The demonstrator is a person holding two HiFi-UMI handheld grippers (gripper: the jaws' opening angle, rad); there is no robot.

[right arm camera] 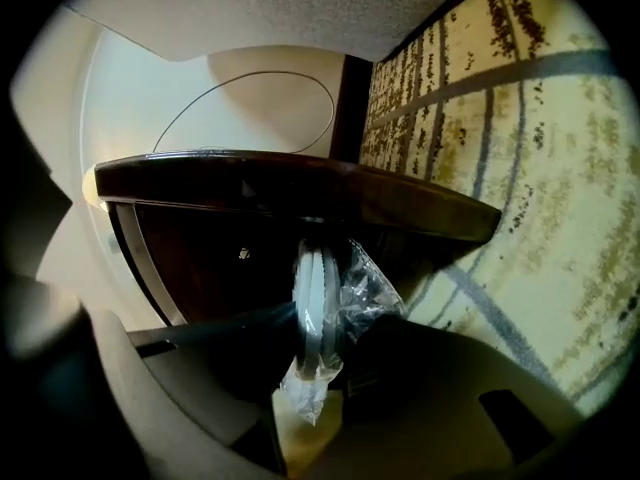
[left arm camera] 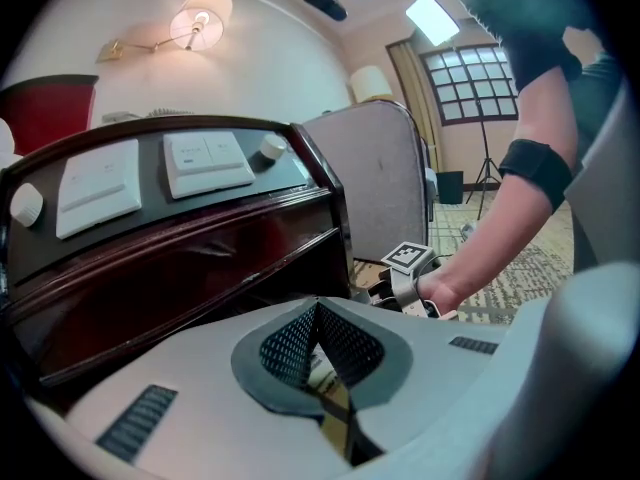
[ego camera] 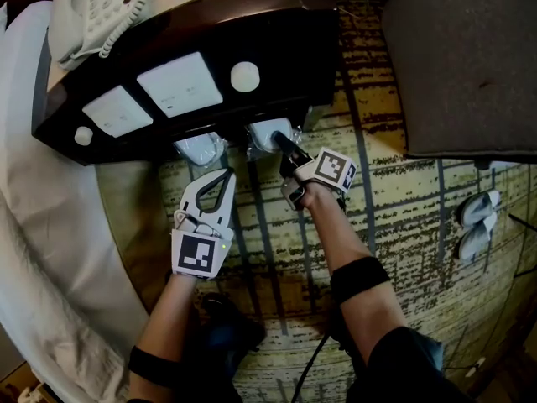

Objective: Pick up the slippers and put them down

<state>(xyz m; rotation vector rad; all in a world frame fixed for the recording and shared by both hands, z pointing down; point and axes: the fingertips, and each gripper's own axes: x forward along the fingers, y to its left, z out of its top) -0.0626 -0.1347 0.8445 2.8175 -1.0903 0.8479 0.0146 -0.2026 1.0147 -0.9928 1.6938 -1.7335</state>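
Two pairs of white slippers in clear plastic bags lie at the foot of the dark nightstand (ego camera: 285, 49). My right gripper (ego camera: 279, 143) reaches to the right-hand pack (ego camera: 267, 131). In the right gripper view that pack (right arm camera: 318, 303) stands edge-on between the dark pads, which press on it, and the right gripper (right arm camera: 322, 348) is shut on it. The left-hand pack (ego camera: 200, 149) lies just ahead of my left gripper (ego camera: 225, 176). That gripper's mesh pads meet with nothing between them, so the left gripper (left arm camera: 320, 353) is shut and empty.
The nightstand carries a white telephone (ego camera: 96, 7) and switch panels (ego camera: 179, 84). A grey chair (ego camera: 470, 57) stands at the right. An unwrapped pair of white slippers (ego camera: 477, 222) lies on the patterned carpet (ego camera: 403, 225). White bedding (ego camera: 33, 250) borders the left.
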